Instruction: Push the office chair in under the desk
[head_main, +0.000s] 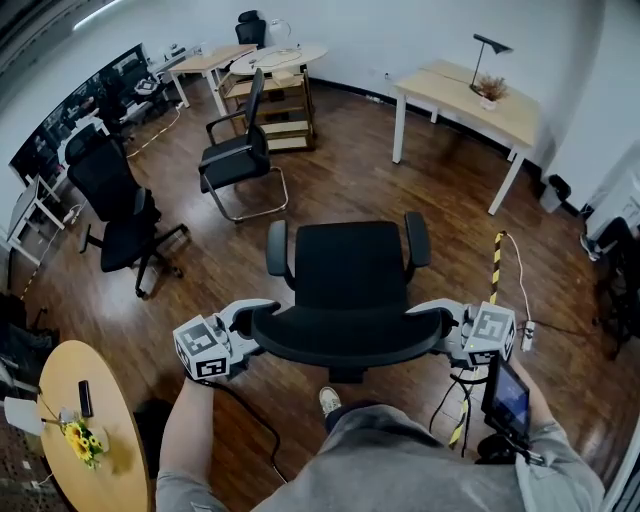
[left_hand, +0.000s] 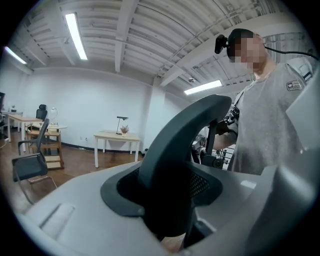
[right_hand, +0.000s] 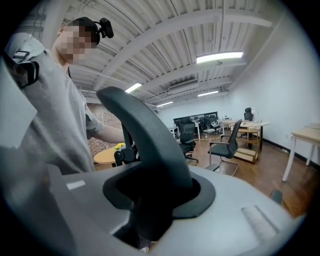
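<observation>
The office chair (head_main: 350, 280) stands in the open on the wooden floor (head_main: 350, 180), right in front of the person, seat facing away towards the desk (head_main: 440, 90) by the far wall, which is well apart from it. The left tongs (head_main: 245, 325) sit over the left end of the backrest (head_main: 350, 340); they stand wide, with the rim between them but not visibly pinched. The right tongs (head_main: 447, 325) are drawn in closer and hold the right end of the same rim.

The chair looks bulky and fairly heavy, too much to lift but easy enough to push. Its base is hidden under the seat, so I cannot tell how freely it rolls. The backrest's top rim is stiff, curved and smooth, and probably a little slippery, so a hold at both ends, as here, seems best for steering. Pushing low and evenly on both sides should keep the chair from swivelling off line, and the armrests (head_main: 277, 248) may catch the desk's edge
</observation>
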